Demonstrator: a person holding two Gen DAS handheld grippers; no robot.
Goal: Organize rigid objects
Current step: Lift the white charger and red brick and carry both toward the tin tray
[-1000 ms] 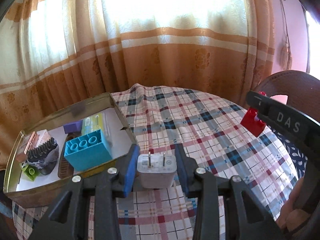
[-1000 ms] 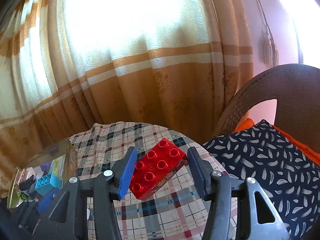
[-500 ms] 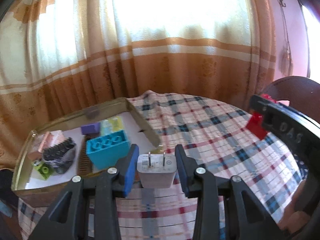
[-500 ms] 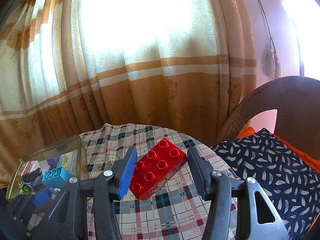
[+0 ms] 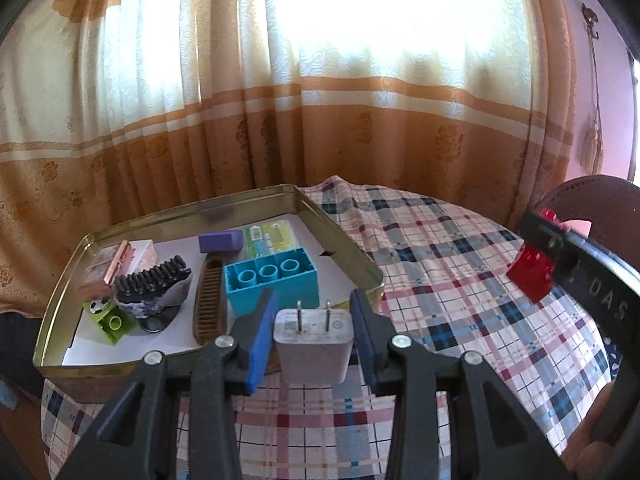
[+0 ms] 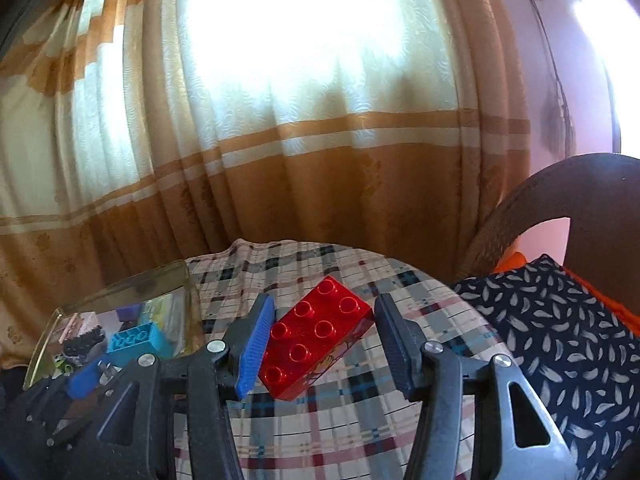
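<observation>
My left gripper [image 5: 314,316] is shut on a white plug-in charger [image 5: 314,346], prongs pointing forward, just in front of the near right corner of a gold tin tray [image 5: 340,234]. The tray holds a blue brick [image 5: 272,284], a purple block [image 5: 220,240], a brown comb [image 5: 208,304], a black brush [image 5: 152,284], a green brick [image 5: 114,322] and a pink box [image 5: 116,264]. My right gripper [image 6: 322,320] is shut on a red brick [image 6: 316,344], held at a slant above the plaid tablecloth [image 6: 360,420]. The left wrist view shows that brick [image 5: 530,274] at the right.
The tray [image 6: 120,292] lies at the far left of the right wrist view. A wicker chair [image 6: 560,200] with a dark patterned cushion [image 6: 560,340] stands right of the round table. Orange and cream curtains [image 5: 320,120] hang close behind the table.
Both grippers have moved left toward the tray, which now sits nearer the middle of the left wrist view and larger in the right. Both grips are unchanged.
</observation>
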